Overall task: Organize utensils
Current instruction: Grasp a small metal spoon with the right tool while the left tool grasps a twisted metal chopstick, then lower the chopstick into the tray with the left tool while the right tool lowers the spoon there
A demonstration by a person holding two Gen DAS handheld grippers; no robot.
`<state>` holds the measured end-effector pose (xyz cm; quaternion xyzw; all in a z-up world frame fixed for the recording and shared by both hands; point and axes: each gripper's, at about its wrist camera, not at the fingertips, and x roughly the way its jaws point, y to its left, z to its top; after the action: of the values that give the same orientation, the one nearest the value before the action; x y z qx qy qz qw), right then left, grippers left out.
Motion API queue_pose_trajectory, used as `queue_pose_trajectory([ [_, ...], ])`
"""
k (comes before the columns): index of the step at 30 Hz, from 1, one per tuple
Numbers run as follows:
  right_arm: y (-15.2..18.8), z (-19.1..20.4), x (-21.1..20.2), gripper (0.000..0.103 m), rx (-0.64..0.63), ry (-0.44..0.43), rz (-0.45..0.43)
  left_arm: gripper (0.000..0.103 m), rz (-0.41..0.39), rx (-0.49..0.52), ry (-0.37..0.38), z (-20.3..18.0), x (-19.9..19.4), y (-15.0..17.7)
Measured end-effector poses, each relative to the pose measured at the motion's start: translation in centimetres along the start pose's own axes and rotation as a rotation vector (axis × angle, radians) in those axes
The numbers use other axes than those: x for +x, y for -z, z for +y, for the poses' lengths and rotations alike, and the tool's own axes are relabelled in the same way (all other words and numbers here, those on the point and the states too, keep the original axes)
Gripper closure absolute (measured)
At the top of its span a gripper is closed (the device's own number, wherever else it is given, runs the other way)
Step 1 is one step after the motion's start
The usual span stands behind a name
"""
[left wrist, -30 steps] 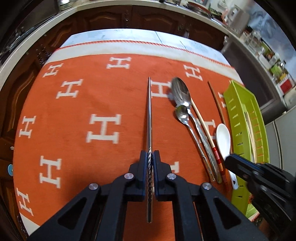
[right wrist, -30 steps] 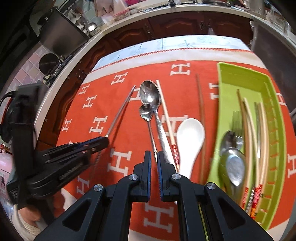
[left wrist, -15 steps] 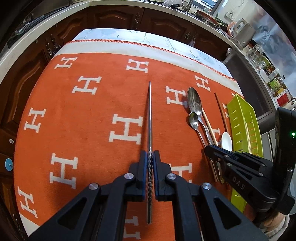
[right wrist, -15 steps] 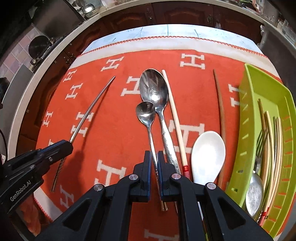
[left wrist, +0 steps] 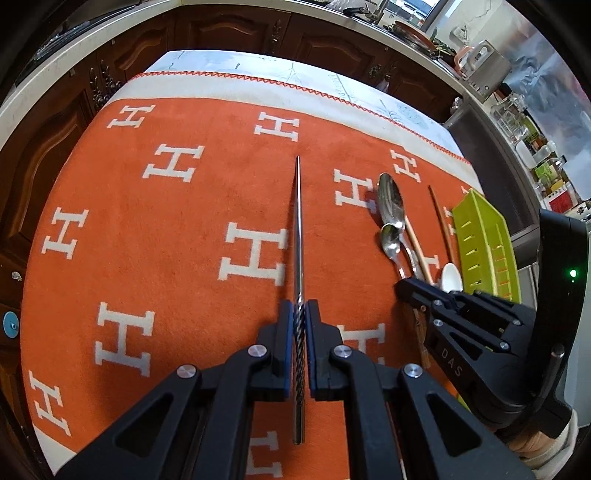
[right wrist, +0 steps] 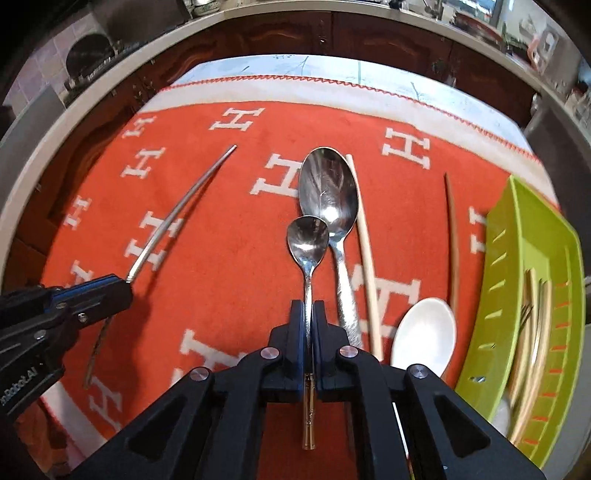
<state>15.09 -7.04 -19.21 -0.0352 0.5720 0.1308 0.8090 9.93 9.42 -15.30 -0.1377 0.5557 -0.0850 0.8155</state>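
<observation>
Moved in over the small spoon since a second ago: right gripper, then back near the table's edge, now astride the spoon's handle, jaws just closed and pinching that slim gold-ended handle. Clamped as before on the twisted grip of a metal chopstick: left gripper, chopstick tip pointing away across the cloth.

Nearest the right gripper, just right of it on the orange blanket: white ceramic spoon, bowl toward the camera. Beside the small spoon's bowl, touching it on the right: large metal spoon, patterned handle running back toward the gripper. Right of that, alongside: pale wooden chopstick. Farther right, apart from it: thin dark wooden chopstick. At the blanket's right edge: lime-green slotted tray, holding wooden chopsticks and a fork, blurred.

Beyond the blanket's zigzag-stitched border: pale tabletop strip, then dark wooden cabinets.
</observation>
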Motion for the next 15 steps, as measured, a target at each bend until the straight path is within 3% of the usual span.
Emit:
queue_pose_trajectory([
  [6,1.2,-2.0,-3.2,0.099,0.124,-0.147,-0.029,0.099,-0.024,-0.008,0.061,-1.0,-1.8,0.1],
  [11,2.2,-4.1,-6.0,0.099,0.192,-0.172,-0.07,0.099,-0.062,0.028,0.088,-3.3,-3.4,0.3],
  [15,3.8,-6.1,-7.7,0.099,0.244,-0.194,-0.08,0.099,-0.033,0.058,0.062,-4.7,-2.8,0.7],
])
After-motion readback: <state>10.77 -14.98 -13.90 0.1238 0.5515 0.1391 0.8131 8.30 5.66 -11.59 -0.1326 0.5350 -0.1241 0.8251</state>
